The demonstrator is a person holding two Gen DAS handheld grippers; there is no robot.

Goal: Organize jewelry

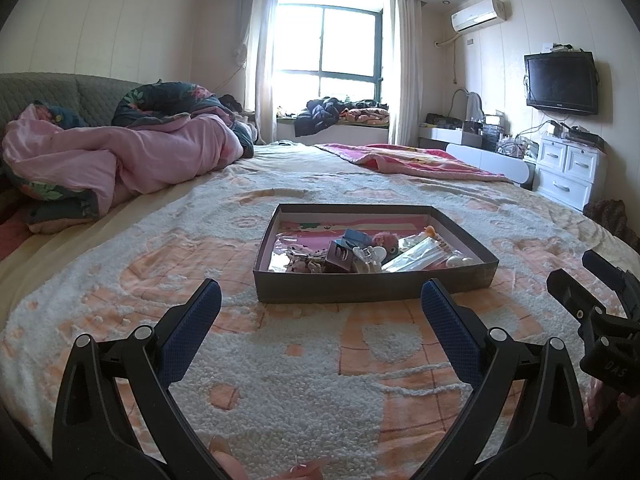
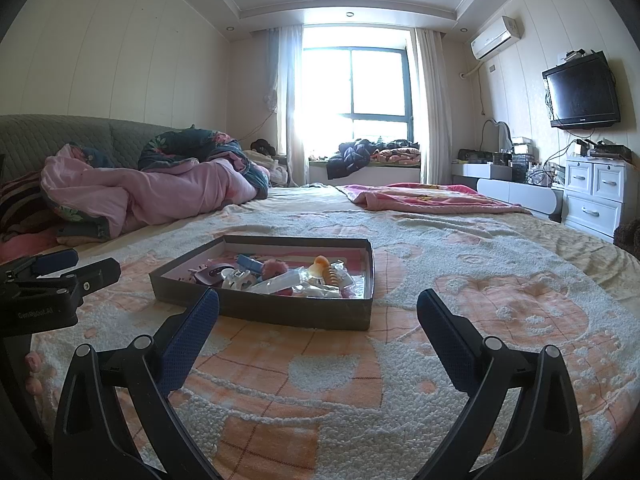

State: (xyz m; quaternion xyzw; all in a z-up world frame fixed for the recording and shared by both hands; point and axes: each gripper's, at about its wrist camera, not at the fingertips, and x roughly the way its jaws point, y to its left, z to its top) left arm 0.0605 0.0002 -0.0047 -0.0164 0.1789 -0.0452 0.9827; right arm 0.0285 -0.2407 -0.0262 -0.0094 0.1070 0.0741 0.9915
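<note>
A shallow dark box lies on the bed and holds a jumble of hair clips, clear packets and small accessories. Among them are a pink fluffy piece, a white claw clip and an orange clip. My left gripper is open and empty, just short of the box's near wall. My right gripper is open and empty, near the box's near right corner. Each gripper shows at the edge of the other's view.
The bed is covered by a fuzzy white and peach blanket. A heap of pink bedding lies at the back left, a pink blanket at the back right. White drawers stand beyond the bed's right edge.
</note>
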